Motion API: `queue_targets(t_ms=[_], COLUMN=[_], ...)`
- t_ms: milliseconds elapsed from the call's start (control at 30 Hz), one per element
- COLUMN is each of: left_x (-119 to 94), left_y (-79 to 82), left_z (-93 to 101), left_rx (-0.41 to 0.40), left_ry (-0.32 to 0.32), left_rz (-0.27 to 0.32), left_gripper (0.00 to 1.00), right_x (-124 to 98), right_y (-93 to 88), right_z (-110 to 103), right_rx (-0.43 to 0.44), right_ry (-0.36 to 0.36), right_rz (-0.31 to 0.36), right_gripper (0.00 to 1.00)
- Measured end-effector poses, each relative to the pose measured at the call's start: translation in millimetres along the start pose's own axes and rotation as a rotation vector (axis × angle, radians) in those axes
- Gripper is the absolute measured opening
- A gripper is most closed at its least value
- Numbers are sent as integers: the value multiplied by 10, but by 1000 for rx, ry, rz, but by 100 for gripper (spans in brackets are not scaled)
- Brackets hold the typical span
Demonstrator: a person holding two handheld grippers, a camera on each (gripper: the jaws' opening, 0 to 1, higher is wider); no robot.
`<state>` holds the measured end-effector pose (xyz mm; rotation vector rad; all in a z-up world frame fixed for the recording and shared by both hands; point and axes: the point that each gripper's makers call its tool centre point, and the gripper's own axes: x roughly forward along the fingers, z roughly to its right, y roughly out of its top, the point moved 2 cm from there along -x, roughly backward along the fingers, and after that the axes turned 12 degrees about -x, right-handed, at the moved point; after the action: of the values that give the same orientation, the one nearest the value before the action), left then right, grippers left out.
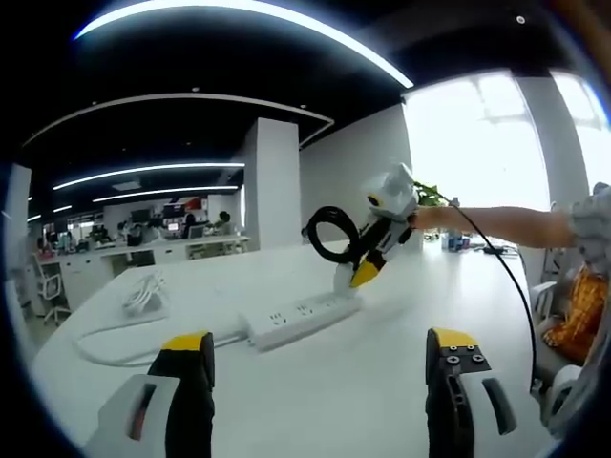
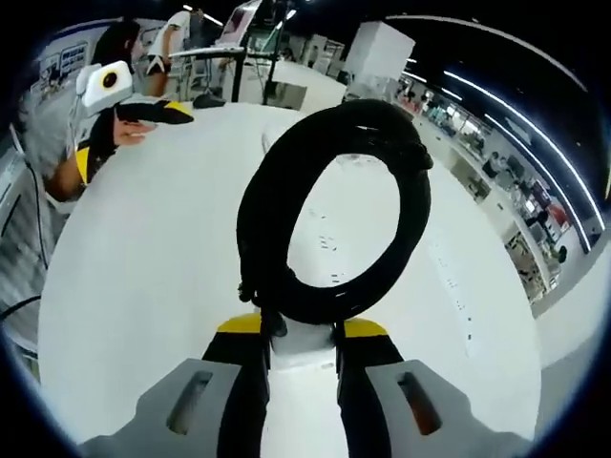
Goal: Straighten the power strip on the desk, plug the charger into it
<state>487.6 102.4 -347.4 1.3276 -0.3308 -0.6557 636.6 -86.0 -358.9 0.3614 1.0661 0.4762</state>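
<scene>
Clamped between the right gripper's (image 2: 302,336) jaws in the right gripper view is the white charger (image 2: 304,355), its black cable (image 2: 329,210) coiled in a loop above it. From the left gripper view, that gripper (image 1: 364,278) hangs tilted just over the far end of the white power strip (image 1: 299,321), which lies slantwise mid-desk (image 1: 334,401), its cord (image 1: 110,348) curving toward the left edge. Nearer, the left gripper (image 1: 320,355) hovers with its fingers spread wide, holding nothing.
</scene>
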Motion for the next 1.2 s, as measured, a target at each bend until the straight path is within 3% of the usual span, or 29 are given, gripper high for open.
queue_targets(t_ms=[133,300,433,633,867,1067,1200], left_x=[-3,-31,-53,-49,0,-20,-52], left_y=[1,3,1,4,-16,-14,-27], left_z=[21,28,23,46,54,58,6], left_rx=[0,-1,3,2,-2,4,-4], left_ry=[-1,2,8,5,-2,-7,5], left_rz=[1,2,-3,1,-9,-11,-14], left_gripper=[93,93,93,93,93,93,93], right_x=[21,33,30,10,37,63,70], right_y=[15,23,6,-25,-31,-30,-26], right_z=[-1,-18,-2,-45,-66,-76,-118], right_rx=[-19,-45,-29,39,116,138,106], right_ry=[21,51,80,136,245,302,290], right_rz=[-113,-180,-199,-176,-187,-208,-262], right_gripper=[24,23,23,23,22,22,22])
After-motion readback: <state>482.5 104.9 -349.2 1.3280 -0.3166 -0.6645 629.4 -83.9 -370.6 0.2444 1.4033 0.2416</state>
